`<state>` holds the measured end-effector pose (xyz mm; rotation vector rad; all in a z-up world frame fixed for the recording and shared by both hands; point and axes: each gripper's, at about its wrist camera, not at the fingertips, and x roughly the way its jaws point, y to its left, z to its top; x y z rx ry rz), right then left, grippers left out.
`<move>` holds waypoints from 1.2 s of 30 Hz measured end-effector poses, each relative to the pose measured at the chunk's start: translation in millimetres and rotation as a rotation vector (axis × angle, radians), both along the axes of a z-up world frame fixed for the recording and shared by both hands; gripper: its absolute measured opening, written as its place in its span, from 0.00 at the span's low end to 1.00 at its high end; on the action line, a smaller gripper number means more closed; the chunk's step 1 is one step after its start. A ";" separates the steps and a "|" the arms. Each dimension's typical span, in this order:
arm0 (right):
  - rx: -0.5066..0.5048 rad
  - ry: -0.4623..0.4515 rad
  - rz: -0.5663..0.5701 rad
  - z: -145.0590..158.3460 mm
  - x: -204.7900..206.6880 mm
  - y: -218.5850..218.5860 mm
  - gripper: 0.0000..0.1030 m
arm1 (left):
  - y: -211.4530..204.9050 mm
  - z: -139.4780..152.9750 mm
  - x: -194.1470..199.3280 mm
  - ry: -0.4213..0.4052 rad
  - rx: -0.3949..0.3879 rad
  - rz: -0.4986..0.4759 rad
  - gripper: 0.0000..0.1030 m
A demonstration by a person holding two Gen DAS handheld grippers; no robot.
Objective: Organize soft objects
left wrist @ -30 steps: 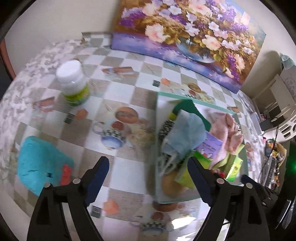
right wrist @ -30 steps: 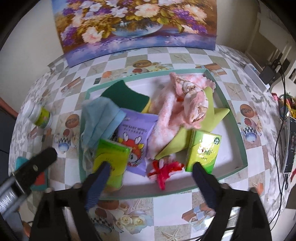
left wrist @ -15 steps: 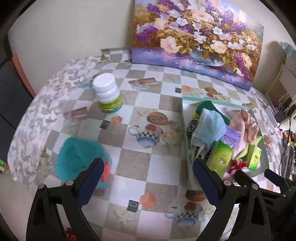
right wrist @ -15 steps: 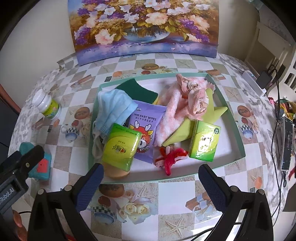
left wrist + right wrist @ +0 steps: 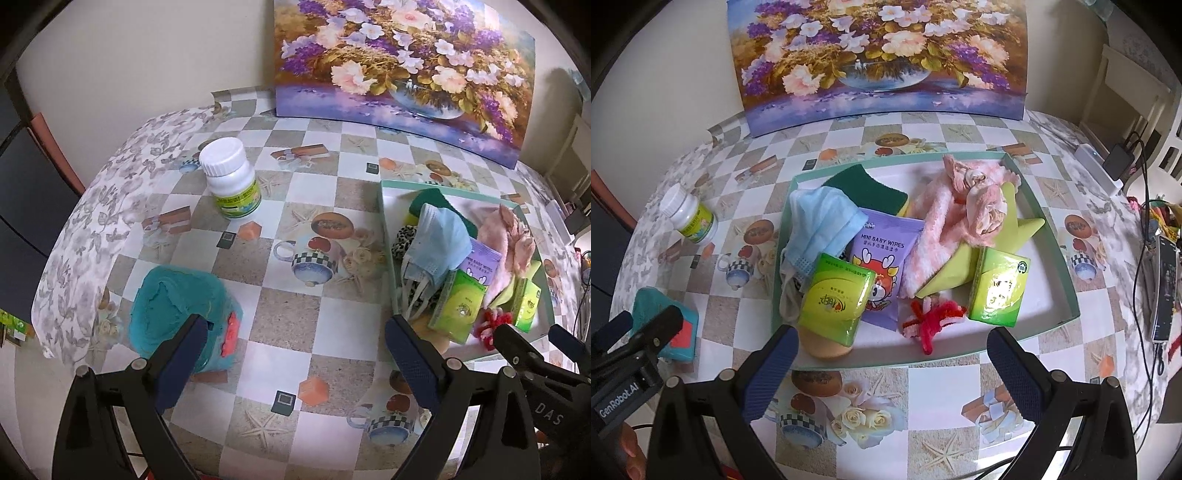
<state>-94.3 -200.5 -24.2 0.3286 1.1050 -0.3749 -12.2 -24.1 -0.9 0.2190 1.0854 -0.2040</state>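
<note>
A shallow green-rimmed tray (image 5: 1067, 295) holds soft things: a blue face mask (image 5: 820, 225), a purple baby-wipes pack (image 5: 882, 258), two green tissue packs (image 5: 834, 299) (image 5: 999, 288), a pink fluffy cloth (image 5: 956, 206), a green sponge (image 5: 868, 184), a red-and-white pipe-cleaner bow (image 5: 931, 317). A teal soft pack (image 5: 181, 306) lies on the table left of the tray. My left gripper (image 5: 291, 354) is open and empty, its left finger over the teal pack's near side. My right gripper (image 5: 890, 365) is open and empty at the tray's near rim. The tray also shows in the left wrist view (image 5: 386, 236).
A white pill bottle with a green label (image 5: 231, 181) stands at the back left. A flower painting (image 5: 879, 59) leans against the wall behind the table. Cables and a phone (image 5: 1163, 280) lie at the right table edge. The left table edge drops off beside the teal pack.
Both grippers have pulled back and up from the tray, so more of the table shows. The left gripper's view has swung left toward the teal pack. Both stay open.
</note>
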 end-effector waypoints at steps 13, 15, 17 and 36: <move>0.000 -0.001 0.004 0.8 1.3 0.4 1.00 | 0.3 -4.0 3.2 0.018 0.023 0.009 0.94; 0.000 0.002 0.005 0.4 1.6 0.4 1.00 | 0.8 -5.8 4.1 0.027 0.025 0.012 0.94; -0.001 0.003 0.008 -0.4 1.5 0.1 1.00 | 1.4 -6.8 4.7 0.033 0.026 0.014 0.94; -0.003 0.003 0.010 -1.2 1.7 0.4 1.00 | 5.5 -9.0 7.4 0.045 0.027 0.030 0.94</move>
